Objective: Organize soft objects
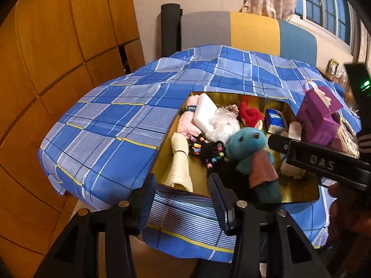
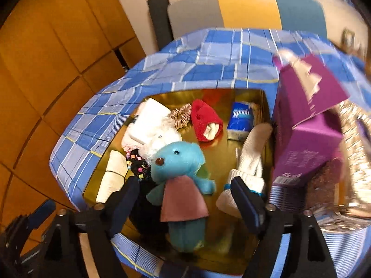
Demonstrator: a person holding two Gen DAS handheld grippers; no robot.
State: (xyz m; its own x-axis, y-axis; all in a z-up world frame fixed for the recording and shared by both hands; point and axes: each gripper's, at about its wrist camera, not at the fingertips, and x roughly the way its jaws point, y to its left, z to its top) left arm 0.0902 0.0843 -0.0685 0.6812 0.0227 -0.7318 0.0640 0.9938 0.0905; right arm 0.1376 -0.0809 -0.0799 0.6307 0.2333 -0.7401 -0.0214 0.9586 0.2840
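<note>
A gold tray (image 1: 299,191) (image 2: 218,159) sits on a blue plaid cloth and holds soft things. A teal plush toy (image 2: 178,162) in a pink dress lies in the tray between the wide-open fingers of my right gripper (image 2: 187,199); the pads do not touch it. It also shows in the left wrist view (image 1: 245,143). Around it lie a red sock (image 2: 205,121), a white sock (image 2: 251,159), a cream roll (image 1: 179,159), a beaded black item (image 1: 206,149) and a pink fluffy piece (image 1: 187,118). My left gripper (image 1: 180,199) is open and empty at the tray's near left edge.
A purple carton (image 2: 306,125) stands at the tray's right, with a shiny crinkled bag (image 2: 354,159) beyond it. A blue tissue pack (image 2: 241,120) lies at the tray's back. Wooden cabinets (image 1: 46,69) fill the left. A grey, yellow and blue headboard (image 1: 252,32) stands behind.
</note>
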